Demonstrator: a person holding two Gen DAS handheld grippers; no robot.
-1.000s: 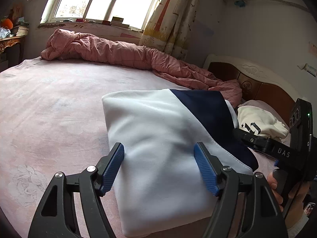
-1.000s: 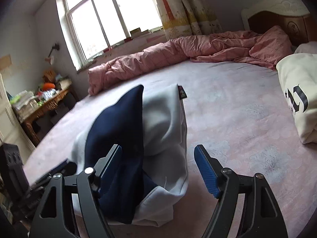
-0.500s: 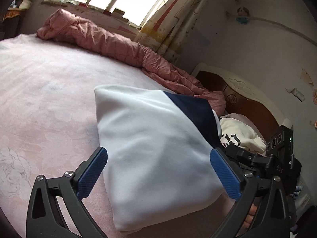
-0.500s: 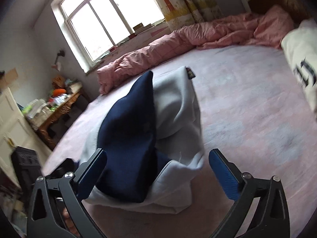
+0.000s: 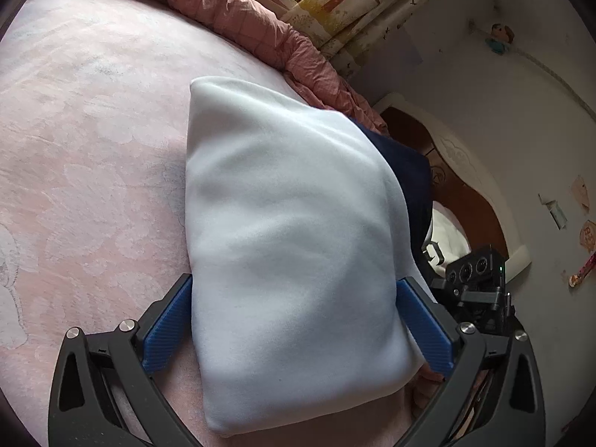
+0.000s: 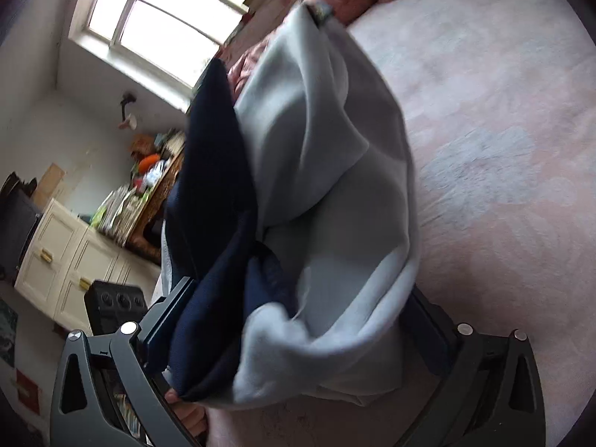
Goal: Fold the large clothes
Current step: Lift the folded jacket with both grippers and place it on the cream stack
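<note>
A folded light-blue and navy garment (image 5: pixel 290 231) lies on the pink bed sheet (image 5: pixel 82 141). My left gripper (image 5: pixel 298 320) straddles its near end, jaws wide, a blue pad (image 5: pixel 167 324) against each side of the bundle. My right gripper (image 6: pixel 298 335) straddles the opposite end of the garment (image 6: pixel 327 193), where the navy layers and light-blue folds show. Its jaws are wide too, pressed to both sides. The right gripper's body shows in the left wrist view (image 5: pixel 480 290).
A pink quilt (image 5: pixel 231 11) lies bunched along the bed's far side under the window. A wooden headboard (image 5: pixel 462 186) and a cream garment (image 5: pixel 447 234) are to the right. A cluttered desk (image 6: pixel 149 193) and cream cabinets (image 6: pixel 63 260) stand off the bed.
Both grippers have opened wider and pushed forward over the folded garment's ends, so its bundle now sits between each pair of jaws. Both views have rolled and tilted.
</note>
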